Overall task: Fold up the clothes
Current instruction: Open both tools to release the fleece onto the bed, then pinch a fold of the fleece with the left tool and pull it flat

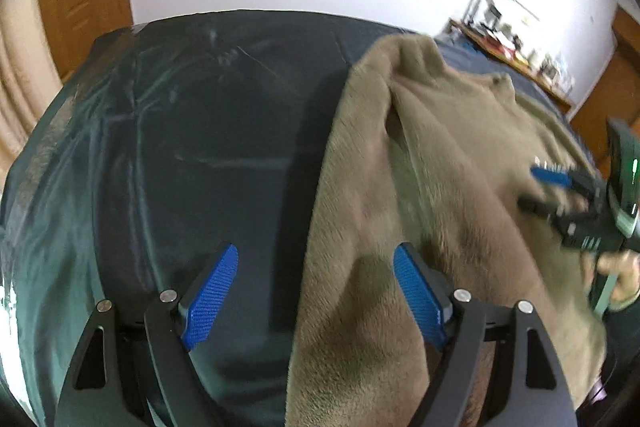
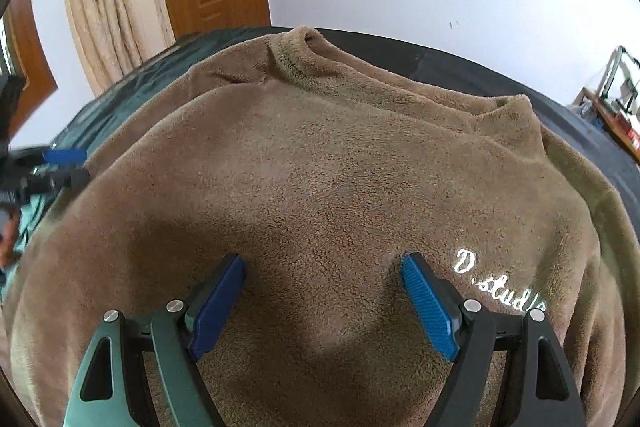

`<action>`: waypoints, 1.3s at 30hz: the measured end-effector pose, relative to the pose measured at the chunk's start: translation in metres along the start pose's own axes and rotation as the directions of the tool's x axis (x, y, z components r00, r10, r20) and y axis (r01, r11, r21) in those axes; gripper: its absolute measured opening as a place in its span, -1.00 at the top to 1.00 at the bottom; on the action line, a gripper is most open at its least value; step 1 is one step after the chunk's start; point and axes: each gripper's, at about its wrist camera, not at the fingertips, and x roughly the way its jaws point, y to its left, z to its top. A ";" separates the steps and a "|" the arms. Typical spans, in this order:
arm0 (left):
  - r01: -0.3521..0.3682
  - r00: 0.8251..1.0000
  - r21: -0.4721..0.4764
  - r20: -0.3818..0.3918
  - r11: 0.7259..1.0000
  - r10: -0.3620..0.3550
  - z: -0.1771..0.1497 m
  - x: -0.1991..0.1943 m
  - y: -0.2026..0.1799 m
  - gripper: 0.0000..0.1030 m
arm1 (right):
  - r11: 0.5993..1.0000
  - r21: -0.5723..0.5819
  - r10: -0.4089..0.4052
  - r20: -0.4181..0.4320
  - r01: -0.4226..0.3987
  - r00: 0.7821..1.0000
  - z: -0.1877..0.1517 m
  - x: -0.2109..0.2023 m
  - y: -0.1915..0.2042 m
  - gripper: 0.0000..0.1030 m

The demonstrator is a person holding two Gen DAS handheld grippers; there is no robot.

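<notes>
The brown fleece sweatshirt [image 2: 320,167] is lying flat on the dark table cover [image 1: 180,127]. The left gripper [image 1: 316,291] and right gripper [image 2: 324,303] are hovering with fingers apart, gripping nothing.

Brown fleece sweater [image 2: 320,167] with white lettering [image 2: 496,287] on dark teal cover [image 1: 160,147].

blurred: right gripper [image 1: 532,187] | cut off: sweater [image 2: 320,167] hem, white lettering [image 2: 500,287] | shelf [image 1: 516,43] clutter unreadable
</notes>
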 end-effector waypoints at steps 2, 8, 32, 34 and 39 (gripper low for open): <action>-0.046 0.999 0.023 0.007 0.999 0.046 -0.002 0.001 -0.005 -0.62 | 1.000 0.003 0.002 0.001 -0.002 1.000 -0.001 -0.001 -0.001 -0.61; -0.121 0.993 0.034 -0.001 0.992 0.121 -0.003 0.006 -0.017 -0.62 | 1.000 0.003 0.005 0.003 -0.005 1.000 -0.002 -0.003 -0.001 -0.61; -0.087 0.995 -0.011 0.044 0.996 0.088 -0.013 0.004 -0.022 0.07 | 1.000 0.006 0.015 0.001 -0.015 1.000 -0.004 -0.004 -0.002 -0.62; -0.094 0.994 0.003 0.050 0.996 0.094 -0.014 0.004 -0.026 0.23 | 1.000 0.005 0.015 0.001 -0.015 1.000 -0.005 -0.005 -0.002 -0.62; -0.117 0.990 -0.040 0.070 0.992 0.119 -0.014 -0.002 -0.025 0.80 | 1.000 0.007 0.015 0.001 -0.015 1.000 -0.003 -0.004 -0.001 -0.62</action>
